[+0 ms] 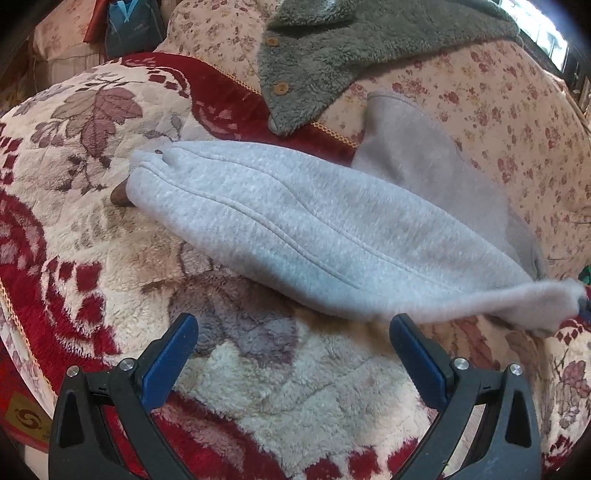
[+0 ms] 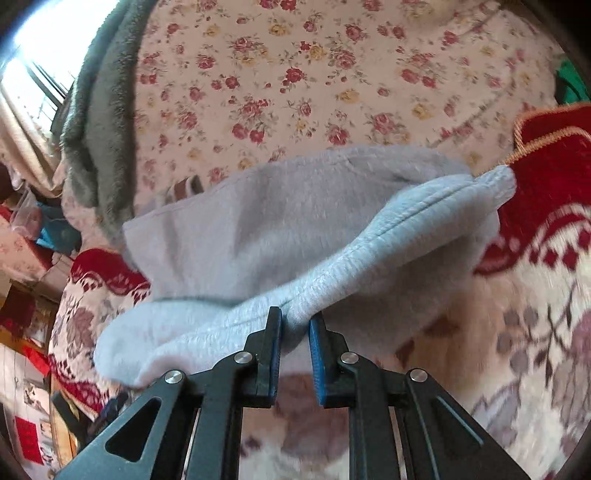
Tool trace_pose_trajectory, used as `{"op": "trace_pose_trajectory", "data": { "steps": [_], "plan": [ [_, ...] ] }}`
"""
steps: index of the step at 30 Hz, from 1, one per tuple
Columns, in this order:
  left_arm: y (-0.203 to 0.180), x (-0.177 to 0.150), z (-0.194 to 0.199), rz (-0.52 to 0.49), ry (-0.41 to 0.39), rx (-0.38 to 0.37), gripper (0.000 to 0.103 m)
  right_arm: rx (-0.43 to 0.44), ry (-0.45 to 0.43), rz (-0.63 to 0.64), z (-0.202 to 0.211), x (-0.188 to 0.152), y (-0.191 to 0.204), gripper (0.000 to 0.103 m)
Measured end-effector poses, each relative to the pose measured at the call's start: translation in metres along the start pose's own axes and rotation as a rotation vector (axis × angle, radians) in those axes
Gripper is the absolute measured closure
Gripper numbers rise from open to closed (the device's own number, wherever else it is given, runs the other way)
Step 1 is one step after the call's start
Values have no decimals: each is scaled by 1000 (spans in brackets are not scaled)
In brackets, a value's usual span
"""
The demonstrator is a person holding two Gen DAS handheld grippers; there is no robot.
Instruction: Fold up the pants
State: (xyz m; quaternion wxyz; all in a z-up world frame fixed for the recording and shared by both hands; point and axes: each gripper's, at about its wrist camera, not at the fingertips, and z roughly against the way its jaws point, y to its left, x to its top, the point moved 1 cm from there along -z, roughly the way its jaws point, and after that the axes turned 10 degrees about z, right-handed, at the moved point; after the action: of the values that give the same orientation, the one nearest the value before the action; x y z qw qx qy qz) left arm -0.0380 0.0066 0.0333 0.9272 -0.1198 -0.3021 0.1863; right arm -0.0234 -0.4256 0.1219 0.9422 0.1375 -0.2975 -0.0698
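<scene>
Light grey fleece pants (image 1: 295, 229) lie across a red and cream plush blanket (image 1: 258, 369), one end lifted off it at the right edge of the left wrist view. My left gripper (image 1: 293, 328) stands open just short of the pants' near edge, nothing between its blue pads. In the right wrist view my right gripper (image 2: 295, 321) is shut on a seamed edge of the pants (image 2: 295, 229), and the cloth hangs up from the blanket (image 2: 535, 295) in a raised fold.
A grey-green fuzzy jacket (image 1: 351, 48) with wooden buttons lies at the back on a rose-print quilt (image 1: 498, 110). Pillows and a blue bag (image 1: 129, 29) sit at the far left. A bright window (image 2: 29, 55) and cluttered shelves border the bed.
</scene>
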Motion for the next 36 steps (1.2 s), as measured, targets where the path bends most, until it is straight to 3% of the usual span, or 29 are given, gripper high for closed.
{"op": "trace_pose_trajectory", "data": {
  "steps": [7, 13, 17, 18, 20, 21, 27, 30, 31, 32, 34, 35, 36],
  "plan": [
    [20, 12, -2, 50, 0, -9, 0, 3, 59, -40, 0, -69, -15, 88],
    [35, 27, -15, 112, 15, 6, 0, -26, 88, -80, -8, -104, -40, 87],
    [39, 30, -22, 122, 19, 27, 0, 98, -8, -219, 6, -108, -61, 81],
    [40, 30, -23, 125, 20, 29, 0, 102, -44, -238, 13, -107, -65, 75],
    [40, 32, -25, 128, 16, 31, 0, 129, -94, -282, 23, -104, -70, 4],
    [39, 33, -26, 128, 15, 33, 0, 149, -125, -330, 27, -102, -75, 0],
    [36, 40, -32, 121, 9, 47, 0, 147, -113, -429, 3, -81, -83, 0],
    [33, 44, -37, 121, 5, 55, 0, 211, -132, -498, -13, -75, -90, 5],
    [33, 47, -40, 127, 8, 58, 0, 214, -144, -491, -14, -73, -91, 24],
    [32, 49, -43, 133, 11, 50, 0, 202, -146, -477, -15, -70, -91, 55],
    [32, 51, -48, 141, 20, 27, 3, 222, -167, -474, -16, -68, -91, 70],
    [31, 53, -50, 143, 23, 14, 10, 234, -179, -477, -14, -69, -92, 77],
    [29, 53, -52, 132, 25, -1, 35, 239, -187, -467, -10, -69, -91, 79]
  ]
}}
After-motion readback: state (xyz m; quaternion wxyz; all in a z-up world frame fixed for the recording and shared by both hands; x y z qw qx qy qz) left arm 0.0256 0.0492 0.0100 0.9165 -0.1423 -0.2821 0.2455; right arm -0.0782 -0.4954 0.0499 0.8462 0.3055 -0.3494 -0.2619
